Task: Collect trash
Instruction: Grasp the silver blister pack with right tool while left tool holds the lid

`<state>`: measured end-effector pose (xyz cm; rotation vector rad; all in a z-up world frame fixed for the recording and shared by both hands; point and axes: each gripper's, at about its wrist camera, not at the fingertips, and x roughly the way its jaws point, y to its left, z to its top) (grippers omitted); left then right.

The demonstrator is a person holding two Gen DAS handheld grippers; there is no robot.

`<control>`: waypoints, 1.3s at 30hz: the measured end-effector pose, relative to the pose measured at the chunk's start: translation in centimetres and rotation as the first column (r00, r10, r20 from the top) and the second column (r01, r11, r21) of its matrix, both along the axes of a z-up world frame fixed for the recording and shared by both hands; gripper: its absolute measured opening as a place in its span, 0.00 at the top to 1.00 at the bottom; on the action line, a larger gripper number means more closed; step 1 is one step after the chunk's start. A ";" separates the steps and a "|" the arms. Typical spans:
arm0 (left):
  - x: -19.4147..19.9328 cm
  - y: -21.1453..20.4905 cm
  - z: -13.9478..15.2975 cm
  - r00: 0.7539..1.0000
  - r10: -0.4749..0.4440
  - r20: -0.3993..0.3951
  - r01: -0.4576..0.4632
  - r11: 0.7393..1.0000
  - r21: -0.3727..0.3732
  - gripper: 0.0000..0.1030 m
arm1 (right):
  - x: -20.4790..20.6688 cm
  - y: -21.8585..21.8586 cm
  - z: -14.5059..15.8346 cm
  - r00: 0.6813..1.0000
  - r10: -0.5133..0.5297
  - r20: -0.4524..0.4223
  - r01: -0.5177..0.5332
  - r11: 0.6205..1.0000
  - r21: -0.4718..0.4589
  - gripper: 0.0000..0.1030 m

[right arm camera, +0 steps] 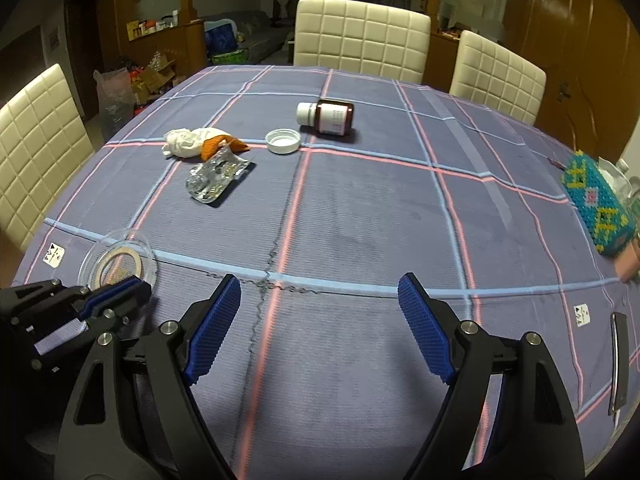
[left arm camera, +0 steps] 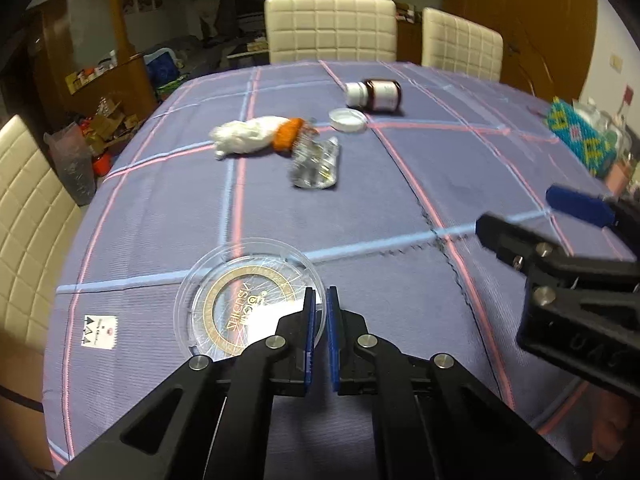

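The left tongs (left arm camera: 321, 312) are clamped on the rim of a clear plastic lid (left arm camera: 240, 304). The right tongs (right arm camera: 319, 320) gape empty. Ahead of both, tissue (right arm camera: 184, 142), blister pack (right arm camera: 214, 180), cap (right arm camera: 283, 141) and bottle (right arm camera: 330, 117) lie uncollected on the table (right arm camera: 360, 208).

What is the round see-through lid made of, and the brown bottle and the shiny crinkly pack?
The lid looks like thin clear plastic: the cloth shows through it. The brown bottle is dark and glossy, glass or plastic, with a white plastic-looking cap. The pack looks like silvery foil, crinkled and reflective.
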<state>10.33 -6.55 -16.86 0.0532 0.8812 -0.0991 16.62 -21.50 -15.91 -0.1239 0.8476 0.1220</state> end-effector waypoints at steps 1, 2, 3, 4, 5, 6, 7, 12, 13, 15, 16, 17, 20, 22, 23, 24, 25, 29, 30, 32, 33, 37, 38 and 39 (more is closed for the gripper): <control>-0.1 0.4 0.2 1.000 0.006 0.014 -0.006 1.000 -0.007 0.95 | 0.1 0.2 -0.1 1.000 0.005 -0.002 -0.005 1.000 -0.003 0.22; -0.2 0.9 0.7 0.999 0.014 0.035 -0.013 1.000 -0.016 0.95 | 0.2 0.8 -0.2 1.000 0.016 -0.005 -0.016 1.000 -0.008 0.23; -0.2 1.2 0.9 0.999 0.019 0.045 -0.018 1.000 -0.020 0.95 | 0.3 1.1 -0.3 1.000 0.023 -0.006 -0.024 1.000 -0.011 0.23; -0.2 1.6 1.2 0.998 0.026 0.054 -0.024 0.999 -0.028 0.95 | 0.4 1.5 -0.3 0.999 0.031 -0.007 -0.032 0.999 -0.015 0.24; -0.2 2.2 1.5 0.997 0.037 0.065 -0.034 0.999 -0.043 0.96 | 0.6 2.1 -0.3 0.999 0.043 -0.008 -0.043 0.999 -0.019 0.26; -0.1 2.5 1.7 0.997 0.045 0.070 -0.042 0.998 -0.047 0.96 | 0.8 2.5 -0.4 0.999 0.051 -0.009 -0.052 0.998 -0.021 0.26; 0.0 3.1 1.9 0.995 0.058 0.078 -0.054 0.997 -0.053 0.96 | 0.9 2.9 -0.3 0.998 0.061 -0.009 -0.061 0.998 -0.022 0.28; 0.6 5.3 2.5 0.990 0.106 0.097 -0.100 0.992 -0.072 0.96 | 2.2 5.1 -0.3 0.995 0.102 -0.008 -0.102 0.994 -0.029 0.37; 0.7 5.7 2.7 0.989 0.113 0.100 -0.105 0.991 -0.077 0.96 | 2.5 5.4 -0.3 0.994 0.107 -0.010 -0.107 0.994 -0.028 0.40; 1.1 6.6 3.1 0.985 0.132 0.114 -0.124 0.989 -0.077 0.96 | 3.3 6.1 -0.4 0.993 0.120 -0.020 -0.121 0.993 -0.019 0.44; 1.4 7.0 3.3 0.982 0.143 0.121 -0.134 0.988 -0.077 0.96 | 3.7 6.3 -0.4 0.992 0.126 -0.027 -0.126 0.992 -0.010 0.44; 1.5 7.3 3.4 0.981 0.149 0.124 -0.140 0.987 -0.079 0.96 | 4.2 6.6 -0.4 0.990 0.134 -0.034 -0.134 0.991 0.008 0.44; 2.1 8.3 3.5 0.975 0.178 0.136 -0.169 0.983 -0.074 0.96 | 5.5 7.3 -0.4 0.989 0.144 -0.045 -0.142 0.989 0.033 0.43; 2.7 8.9 3.5 0.971 0.193 0.144 -0.185 0.980 -0.066 0.96 | 6.6 7.9 -0.4 0.988 0.147 -0.049 -0.145 0.989 0.040 0.43; 2.9 9.1 3.4 0.969 0.199 0.146 -0.191 0.979 -0.066 0.96 | 7.0 8.2 -0.5 0.987 0.149 -0.055 -0.147 0.988 0.042 0.43; 3.0 9.3 3.4 0.968 0.202 0.146 -0.194 0.979 -0.066 0.96 | 7.5 8.6 -0.7 0.986 0.152 -0.063 -0.149 0.988 0.049 0.43; 3.3 9.5 3.3 0.969 0.202 0.144 -0.194 0.979 -0.068 0.96 | 7.9 8.9 -0.8 0.986 0.153 -0.069 -0.150 0.987 0.053 0.42; 4.3 10.3 2.9 0.968 0.209 0.140 -0.201 0.977 -0.067 0.96 | 9.3 10.0 -1.3 0.985 0.150 -0.087 -0.145 0.988 0.062 0.37; 4.5 10.4 2.8 0.968 0.209 0.140 -0.202 0.977 -0.065 0.96 | 9.7 10.3 -1.5 0.986 0.144 -0.085 -0.140 0.989 0.057 0.37; 4.9 10.5 2.7 0.969 0.205 0.140 -0.198 0.978 -0.063 0.96 | 10.3 10.7 -1.8 0.988 0.130 -0.086 -0.127 0.991 0.042 0.37; 5.0 10.5 2.6 0.969 0.205 0.140 -0.198 0.978 -0.062 0.96 | 10.7 10.8 -2.2 0.989 0.117 -0.092 -0.114 0.993 0.034 0.37; 5.2 10.8 2.5 0.968 0.205 0.143 -0.197 0.978 -0.064 0.96 | 11.3 10.8 -3.0 0.987 0.101 -0.125 -0.098 0.995 0.033 0.59; 5.2 11.0 2.5 0.967 0.207 0.145 -0.200 0.978 -0.066 0.96 | 11.2 10.8 -2.9 0.989 0.099 -0.112 -0.096 0.995 0.029 0.63; 5.1 11.2 2.6 0.967 0.209 0.148 -0.201 0.977 -0.068 0.96 | 11.0 10.9 -2.9 0.989 0.099 -0.106 -0.097 0.995 0.023 0.64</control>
